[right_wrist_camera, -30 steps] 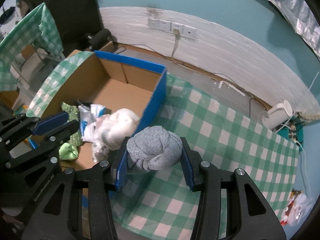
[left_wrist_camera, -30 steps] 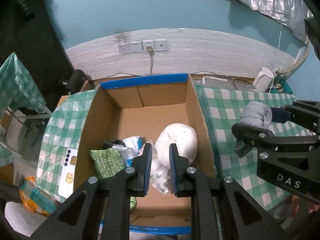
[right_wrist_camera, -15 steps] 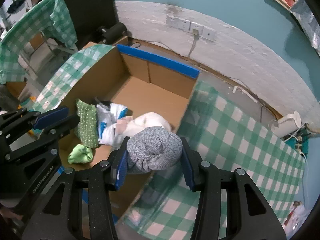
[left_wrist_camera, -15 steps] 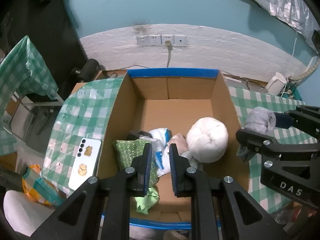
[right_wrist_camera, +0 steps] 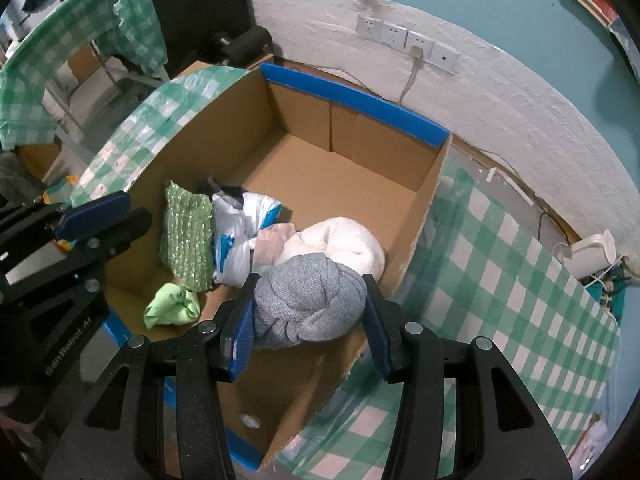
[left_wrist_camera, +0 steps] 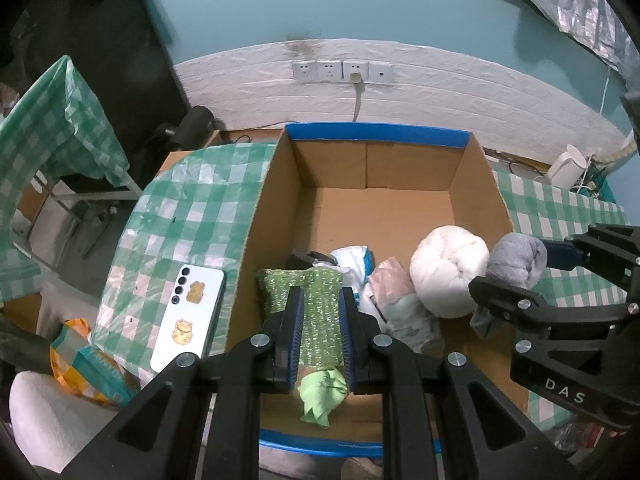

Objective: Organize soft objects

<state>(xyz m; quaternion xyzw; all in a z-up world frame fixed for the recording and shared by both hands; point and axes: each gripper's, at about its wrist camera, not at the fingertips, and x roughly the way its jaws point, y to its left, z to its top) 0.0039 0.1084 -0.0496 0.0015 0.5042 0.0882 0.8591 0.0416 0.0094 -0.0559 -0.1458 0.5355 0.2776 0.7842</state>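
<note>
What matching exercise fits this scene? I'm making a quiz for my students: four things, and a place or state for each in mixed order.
Things:
1. grey rolled cloth
2. phone
3. white rolled cloth
4. kettle

Places or states:
A. lying on the checked tablecloth, left of the box
B. inside the cardboard box
C. clamped in the right gripper
D. standing past the table's far right end, near the wall

Pairs: 1-C, 2-A, 3-B, 4-D

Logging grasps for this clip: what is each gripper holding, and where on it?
Right gripper clamps the grey knitted fabric bundle across its sides. Left gripper holds nothing.
</note>
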